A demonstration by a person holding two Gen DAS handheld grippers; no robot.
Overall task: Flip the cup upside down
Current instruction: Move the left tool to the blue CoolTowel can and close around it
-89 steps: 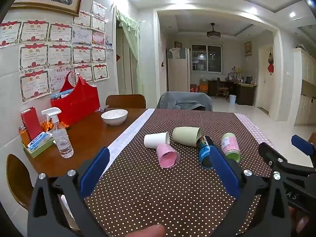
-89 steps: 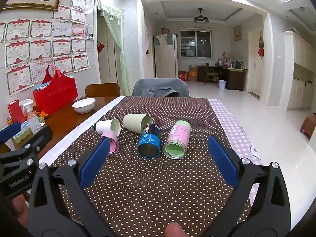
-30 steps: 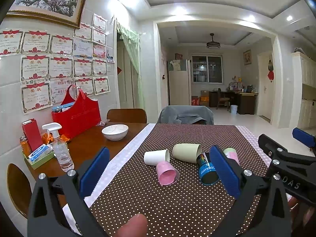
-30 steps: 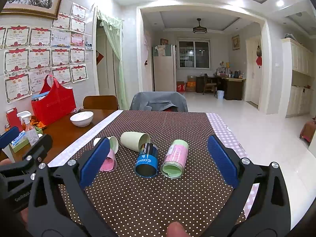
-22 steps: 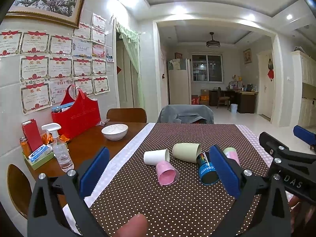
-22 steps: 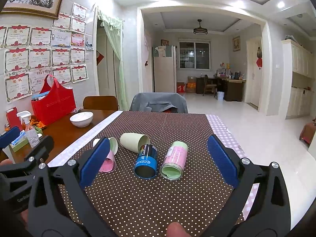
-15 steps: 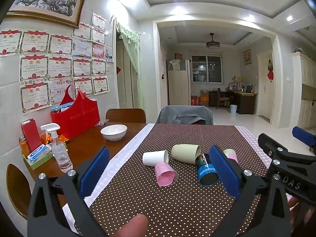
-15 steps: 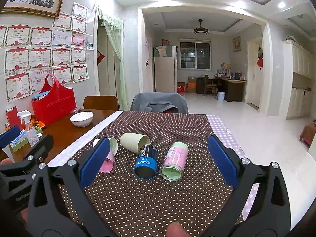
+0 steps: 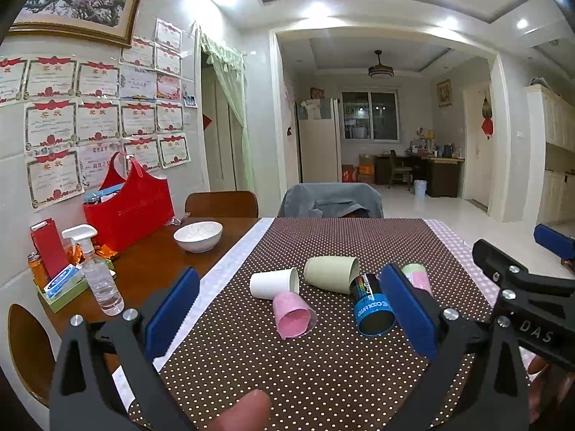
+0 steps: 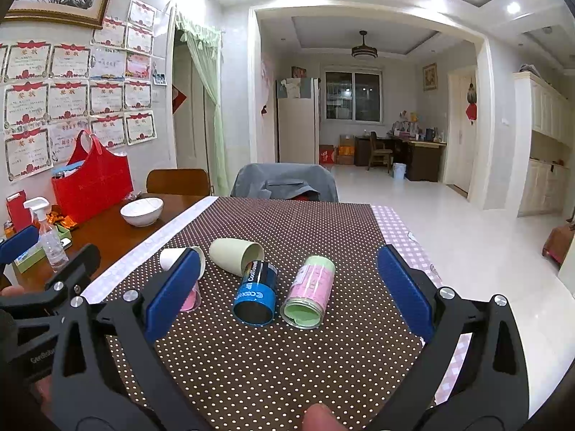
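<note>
Both grippers sit lower and closer to the cups than three seconds back; over the last half second barely anything shifts. I hold the left gripper (image 9: 287, 309) spread wide, nothing between its pads, and the right gripper (image 10: 285, 294) is spread wide too, empty.

Five cups lie on their sides on the dotted tablecloth (image 9: 323, 377), bunched mid-table: white paper cup (image 9: 275, 283), pink cup (image 9: 291, 315) touching it in front, pale green cup (image 9: 332, 273) behind, blue cup (image 9: 372, 305), and pink-and-green cup (image 10: 309, 291) furthest right.

Task doesn't say which cup. From the left wrist view the pink cup lies dead ahead between the fingers, long axis pointing roughly toward me, mouth facing me. From the right wrist view the blue cup and pink-and-green cup lie ahead, axes also running toward me, mouths near. So the left hand is nearer the pink and white pair, the right nearer the other two. None flipped yet. Grabbing across the barrel needs the fingers straddling the axis sideways.
</note>
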